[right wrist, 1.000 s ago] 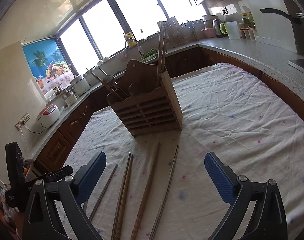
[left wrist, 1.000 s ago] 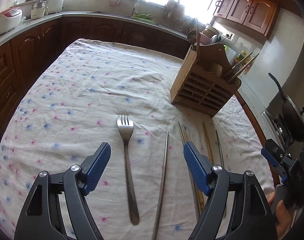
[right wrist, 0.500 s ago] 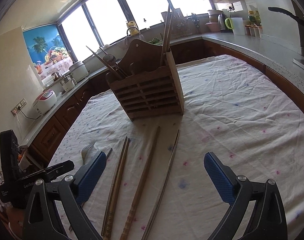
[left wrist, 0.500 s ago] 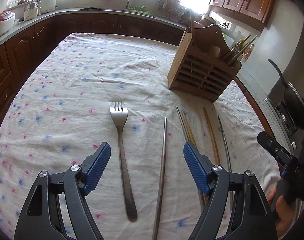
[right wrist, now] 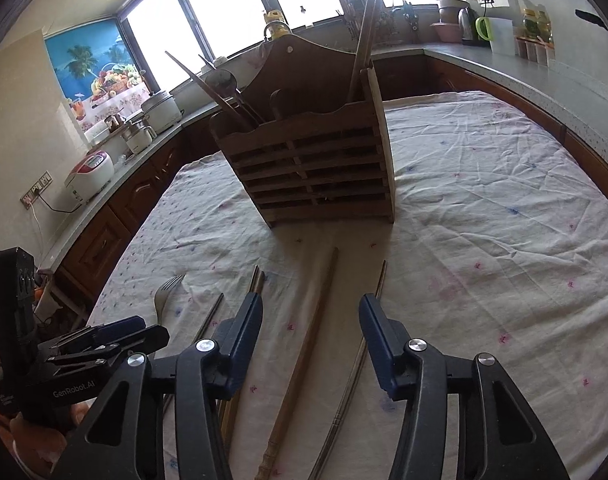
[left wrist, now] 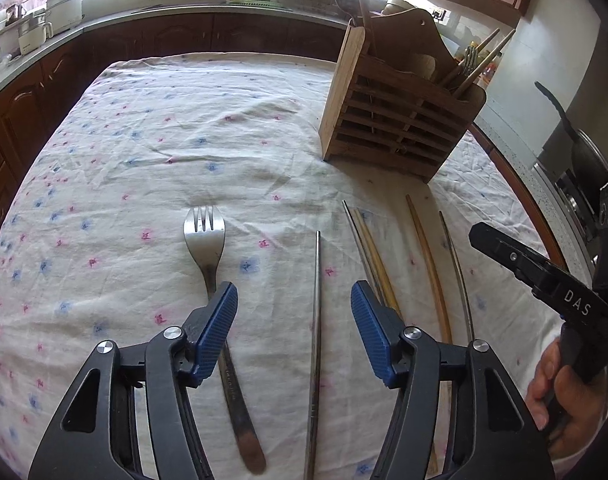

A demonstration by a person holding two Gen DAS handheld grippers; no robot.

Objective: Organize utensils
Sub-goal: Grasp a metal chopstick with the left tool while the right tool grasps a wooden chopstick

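Through the left wrist camera, our left tool hangs spread and empty above the worktop, straddling a metal chopstick. The fork lies just beside it, partly under one finger. More chopsticks lie to the right, and the wooden holder stands beyond, already carrying some utensils. We judge most of the sorting is left.

Through the right wrist camera, our right tool is likewise spread and empty, over a wooden chopstick and a thin metal chopstick. Near ends are cut off, and the holder's compartments stay hidden.
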